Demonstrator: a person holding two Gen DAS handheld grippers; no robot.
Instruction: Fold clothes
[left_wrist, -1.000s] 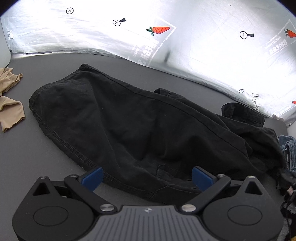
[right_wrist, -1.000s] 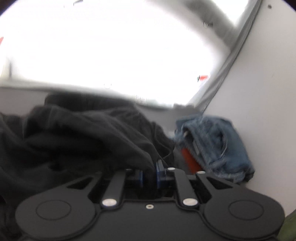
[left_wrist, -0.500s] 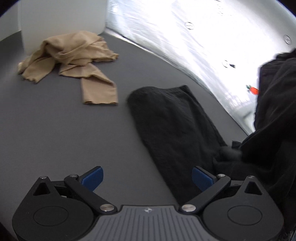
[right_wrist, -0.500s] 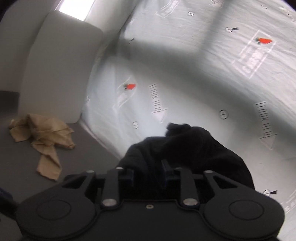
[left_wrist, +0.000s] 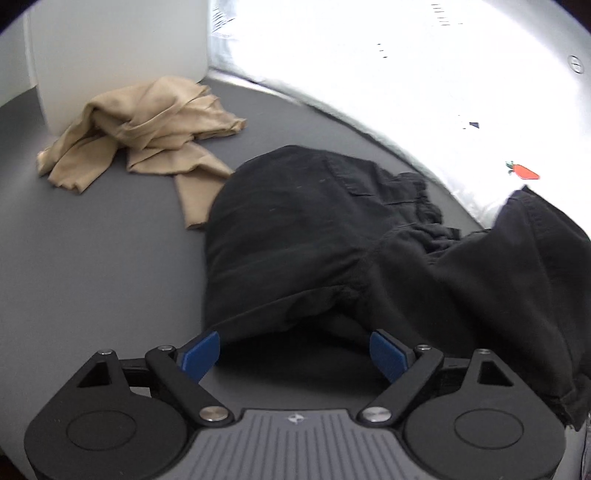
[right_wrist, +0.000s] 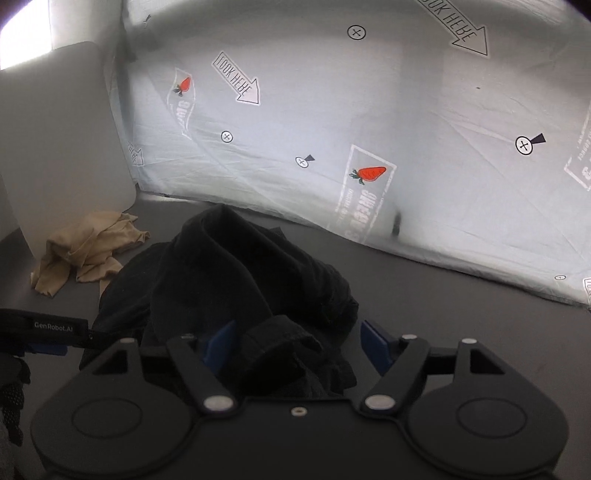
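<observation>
The right claw (right_wrist: 297, 349), clamped on the black garment (left_wrist: 317, 236) half a second ago, now gapes apart like the left claw (left_wrist: 295, 354), leaving it heaped on the desk (left_wrist: 92, 266), fold unfinished.

left hand-held gripper (left_wrist: 293, 352): jaws wide apart, over near edge of black trousers (left_wrist: 332, 240) | trousers: bunched on grey counter (left_wrist: 92, 277) | tan garment (left_wrist: 144, 125): crumpled, touching trousers' far-left edge

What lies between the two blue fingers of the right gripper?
In the right wrist view, a bunched fold of the black garment lies between the open fingers of the right gripper, which do not pinch it.
</observation>
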